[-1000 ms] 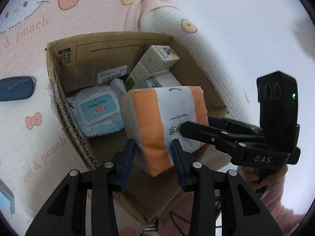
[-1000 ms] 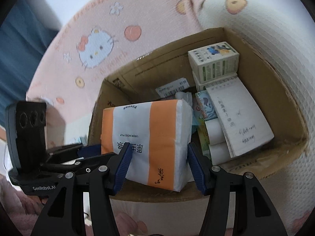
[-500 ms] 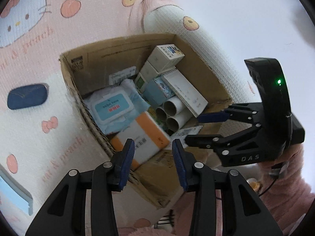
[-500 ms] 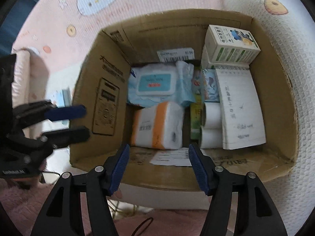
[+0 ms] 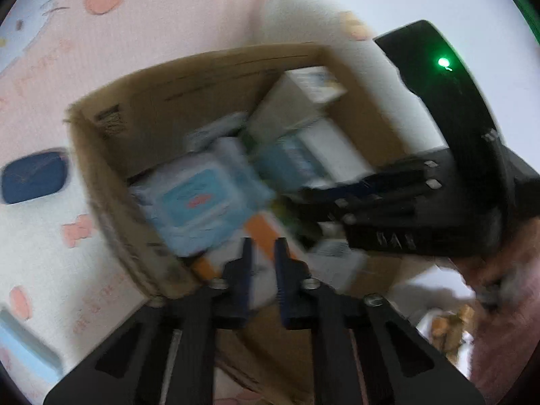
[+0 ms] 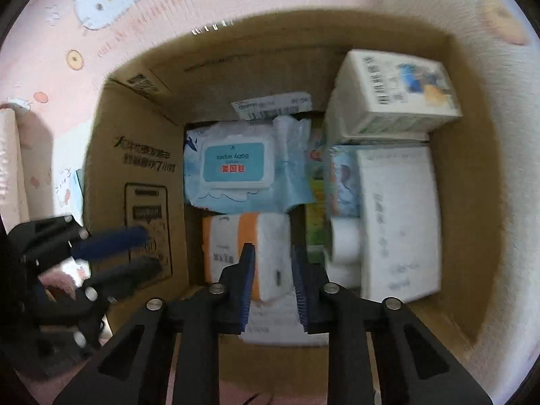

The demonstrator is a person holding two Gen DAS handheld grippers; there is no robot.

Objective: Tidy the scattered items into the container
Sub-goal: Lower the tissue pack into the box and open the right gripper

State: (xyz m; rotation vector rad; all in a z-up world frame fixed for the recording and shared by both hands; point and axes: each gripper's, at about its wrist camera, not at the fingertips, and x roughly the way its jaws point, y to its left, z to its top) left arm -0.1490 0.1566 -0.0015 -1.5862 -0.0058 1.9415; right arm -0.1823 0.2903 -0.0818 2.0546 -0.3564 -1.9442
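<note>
My right gripper (image 6: 271, 281) hung above the cardboard box (image 6: 135, 175), its blue pads narrowed to a slim gap with nothing between them. Directly beyond the tips lay the orange-and-white tissue pack (image 6: 246, 253) on the box floor, at about 6 o'clock inside the box. Above it, toward 12 o'clock, the baby wipes pack (image 6: 236, 165) lay flat, touching the tissue pack's far edge. At 3 o'clock the spiral notepad (image 6: 398, 222) lay over the paper rolls (image 6: 344, 243), and at 1 o'clock a white carton (image 6: 395, 91) sat on top of another item. A loose paper slip (image 6: 283, 327) lay on the box floor at the near wall, under my tips.

My left gripper (image 5: 261, 280) hovered over the near rim of the cardboard box (image 5: 111, 182), its pads also drawn close together and empty. That view was smeared with motion blur, but the baby wipes pack (image 5: 199, 199) and an orange edge of the tissue pack (image 5: 261, 233) were still readable inside. Outside the box at 9 o'clock, a dark blue pouch (image 5: 33, 175) lay on the pink cartoon mat (image 5: 44, 246).
</note>
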